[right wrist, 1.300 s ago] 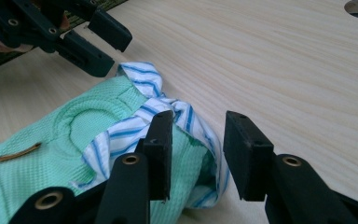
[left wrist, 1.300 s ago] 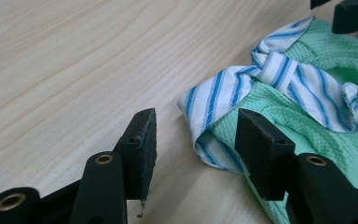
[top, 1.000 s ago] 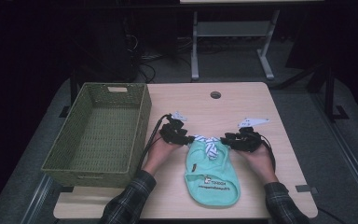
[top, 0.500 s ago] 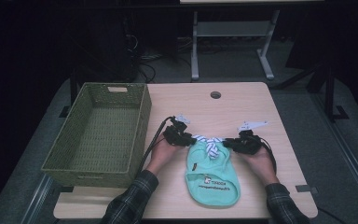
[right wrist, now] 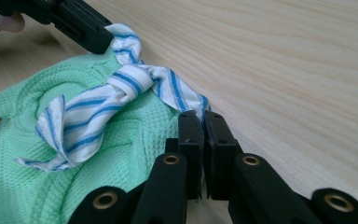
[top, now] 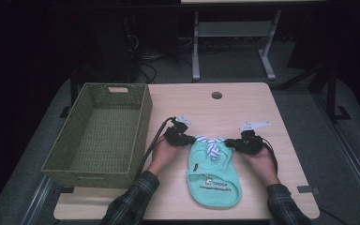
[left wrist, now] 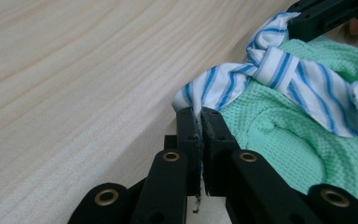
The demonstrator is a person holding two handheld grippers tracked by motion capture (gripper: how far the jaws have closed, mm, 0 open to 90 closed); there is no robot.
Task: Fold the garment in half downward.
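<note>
Tools number two, left tool and right tool each clamped on one end of the single blue-striped white collar topping one mint-green waffle-knit garment lying flat on the pale wooden surface, beside one woven green basket

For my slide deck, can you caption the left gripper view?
Left tool shut on the striped tie of a green garment on the table.

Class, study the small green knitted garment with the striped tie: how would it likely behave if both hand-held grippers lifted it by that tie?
The green garment lies flat and creased, so it would probably droop limply. Its thin knit suggests it is light. The striped tie is knotted, and the left hand-held gripper and right hand-held gripper pinch its ends, so it seems unlikely to slip.
</note>
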